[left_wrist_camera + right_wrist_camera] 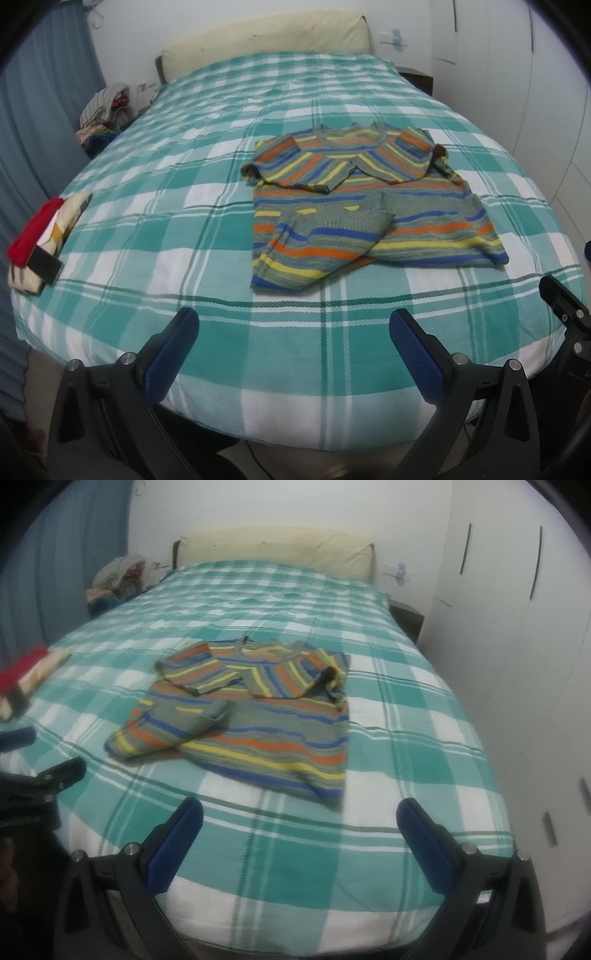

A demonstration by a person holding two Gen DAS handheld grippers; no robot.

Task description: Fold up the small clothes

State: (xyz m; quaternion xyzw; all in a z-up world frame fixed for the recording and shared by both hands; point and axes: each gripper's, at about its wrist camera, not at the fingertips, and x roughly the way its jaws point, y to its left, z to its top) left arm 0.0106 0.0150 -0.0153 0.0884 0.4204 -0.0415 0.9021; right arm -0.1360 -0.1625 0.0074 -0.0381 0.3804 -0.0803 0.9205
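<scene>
Two matching black grippers with blue pads.

My left gripper (293, 323) has two black plastic fingers that splay outward from a wide frame, each faced on its inner side with a dark blue, finely textured pad (171, 354). Round silver screws (126, 357) sit at the finger joints, two on each side, and triangular cut-outs open the black frame below them. My right gripper (299, 812) looks the same to me: black fingers, blue pads (175, 845), silver screws (469, 848) at the pivots. In the right view I also catch the side of the left one, black with small screw heads and a blue tip, somewhat blurred.
</scene>
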